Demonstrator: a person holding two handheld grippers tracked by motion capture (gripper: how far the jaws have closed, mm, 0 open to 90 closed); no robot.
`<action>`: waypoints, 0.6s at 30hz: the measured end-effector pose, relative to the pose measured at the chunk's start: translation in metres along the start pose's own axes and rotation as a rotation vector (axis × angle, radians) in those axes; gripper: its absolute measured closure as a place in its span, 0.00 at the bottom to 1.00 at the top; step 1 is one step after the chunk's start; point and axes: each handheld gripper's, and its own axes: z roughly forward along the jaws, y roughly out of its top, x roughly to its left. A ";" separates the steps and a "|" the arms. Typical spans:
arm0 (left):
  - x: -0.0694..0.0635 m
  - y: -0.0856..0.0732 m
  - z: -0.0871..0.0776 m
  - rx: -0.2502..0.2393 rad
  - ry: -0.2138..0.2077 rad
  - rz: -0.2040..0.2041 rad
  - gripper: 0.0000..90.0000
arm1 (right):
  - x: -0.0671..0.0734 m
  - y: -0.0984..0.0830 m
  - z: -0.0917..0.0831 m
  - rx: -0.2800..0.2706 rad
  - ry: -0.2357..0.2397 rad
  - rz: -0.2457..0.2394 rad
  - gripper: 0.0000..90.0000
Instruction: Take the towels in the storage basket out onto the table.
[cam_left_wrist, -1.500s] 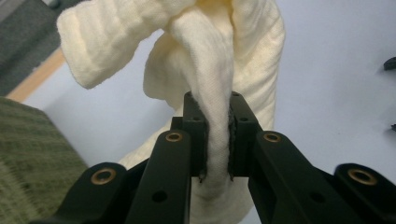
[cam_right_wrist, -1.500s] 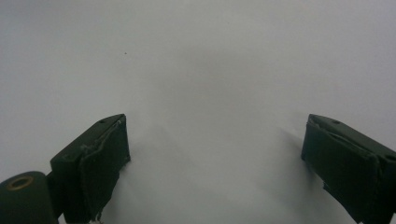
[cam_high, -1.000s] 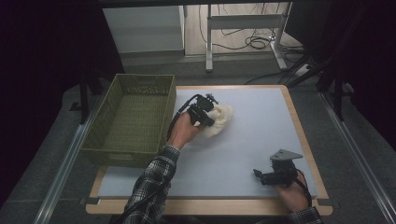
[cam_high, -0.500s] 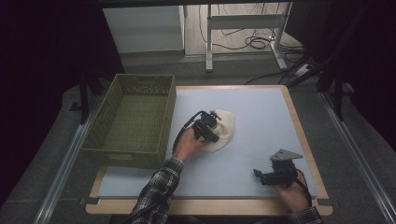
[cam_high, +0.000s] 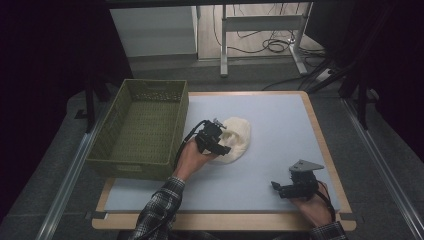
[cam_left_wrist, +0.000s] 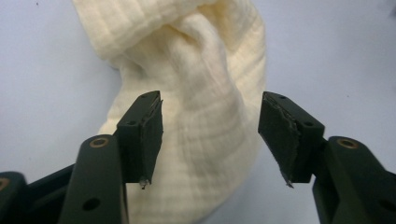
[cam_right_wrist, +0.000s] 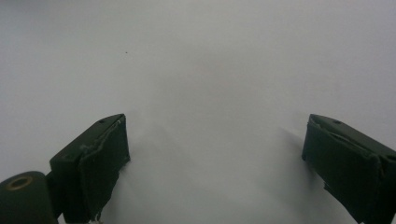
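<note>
- Cloth (cam_high: 234, 141), cream and crumpled, lies on the pale blue surface (cam_high: 280, 130) just beside the green basket (cam_high: 142, 127), and it has come nearer to you than it sat a second ago, when it was bunched farther up the surface.
- Your left claw (cam_high: 218, 146) has travelled down with it; your hand was higher up a moment back, and now it hovers right over the cloth's near edge.
- Jaws on that left claw have just been opening: in the left gripper view (cam_left_wrist: 210, 140) they stand apart with the cloth lying between and beyond them, and neither pad presses on the fabric, so it's released.
- Folds of the cloth (cam_left_wrist: 196, 93) bulge up in a soft heap in that view, flat on the surface and free of any grip.
- Your right claw (cam_high: 278, 188) sits near the front right corner of the surface, same spot as before, well apart from the cloth.
- Right gripper view shows its jaws (cam_right_wrist: 215, 158) spread wide over bare surface, nothing between them.
</note>
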 end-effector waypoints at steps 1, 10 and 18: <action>0.000 0.000 0.000 0.000 0.000 0.000 0.48 | 0.000 0.000 0.000 0.000 0.000 0.000 0.08; -0.005 -0.027 0.010 0.004 0.021 -0.025 0.69 | 0.000 0.000 0.000 0.001 -0.001 0.003 0.09; -0.021 -0.033 0.015 -0.001 -0.019 -0.010 0.93 | 0.000 0.000 0.000 0.001 -0.001 0.004 0.09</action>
